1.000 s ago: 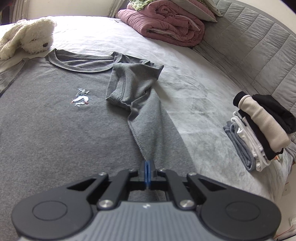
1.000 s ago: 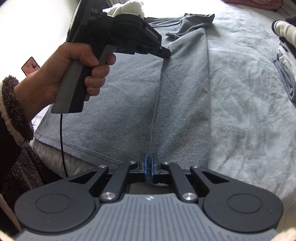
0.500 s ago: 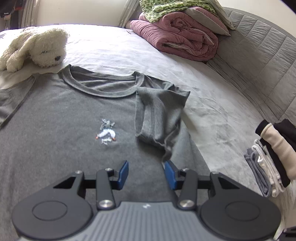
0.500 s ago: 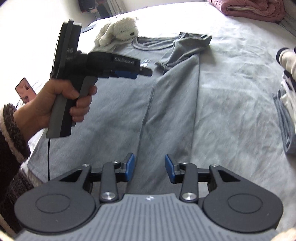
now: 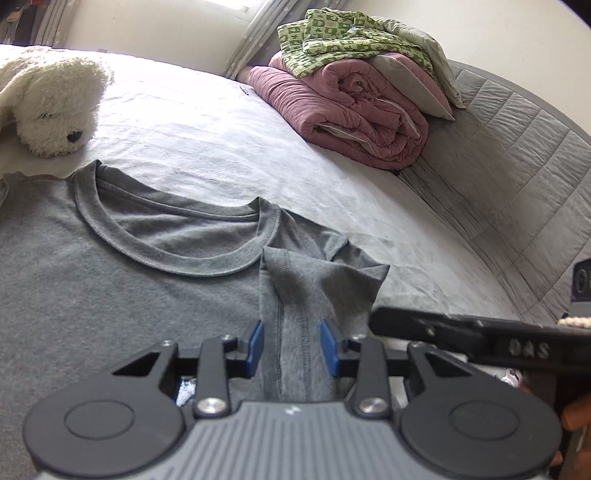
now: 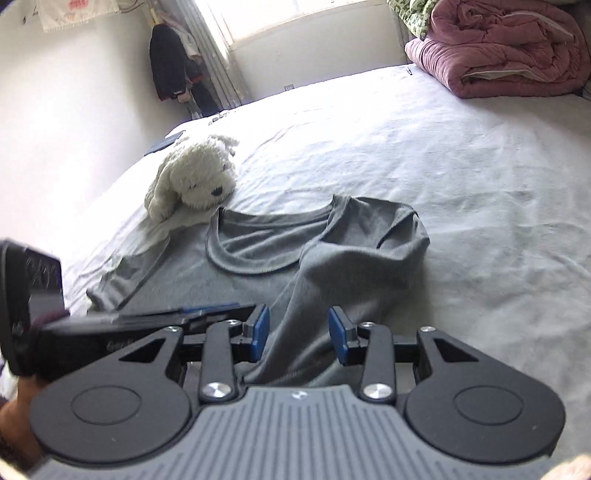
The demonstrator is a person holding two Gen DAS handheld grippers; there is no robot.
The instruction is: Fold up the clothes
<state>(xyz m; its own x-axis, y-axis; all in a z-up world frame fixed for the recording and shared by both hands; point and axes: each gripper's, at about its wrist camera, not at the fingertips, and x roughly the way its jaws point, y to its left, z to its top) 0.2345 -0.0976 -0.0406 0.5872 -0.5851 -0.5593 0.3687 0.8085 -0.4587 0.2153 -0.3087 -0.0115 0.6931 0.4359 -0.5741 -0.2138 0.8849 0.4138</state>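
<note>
Lying flat, t-shirt (image 5: 110, 295) collar pointing away

Daylight is pouring in from a window (image 6: 288, 18) at the far wall, bleaching the white bedsheet (image 6: 424, 122) nearly to glare, while fisheye curvature is bending both pictures' edges and the right view is looking slightly soft and blurred.

Both wrist views low, close — sharing shirt (image 5: 110, 295).
</note>
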